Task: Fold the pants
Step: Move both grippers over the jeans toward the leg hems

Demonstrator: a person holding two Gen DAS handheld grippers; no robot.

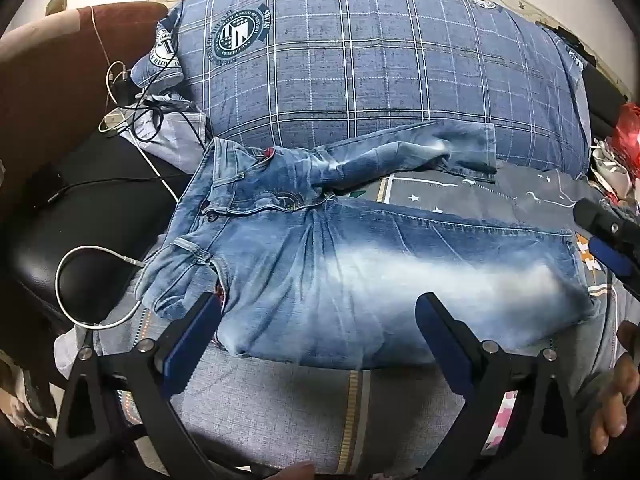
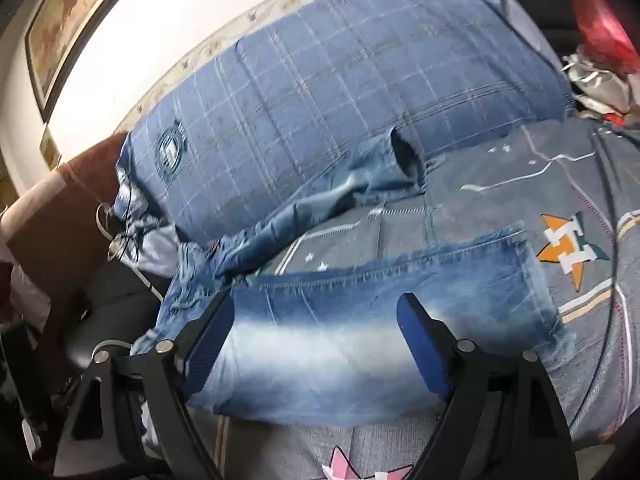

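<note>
A pair of faded blue jeans lies on the bed, waistband to the left, legs spread apart to the right. The near leg lies flat across the front; the far leg rests against the pillow. My left gripper is open, hovering over the near leg's thigh, holding nothing. My right gripper is open over the near leg in the right wrist view, also empty; it also shows at the right edge of the left wrist view.
A big blue checked pillow lies behind the jeans. The grey patterned bedspread covers the bed. Chargers and cables lie at the left on a black surface. Red and grey items sit at the far right.
</note>
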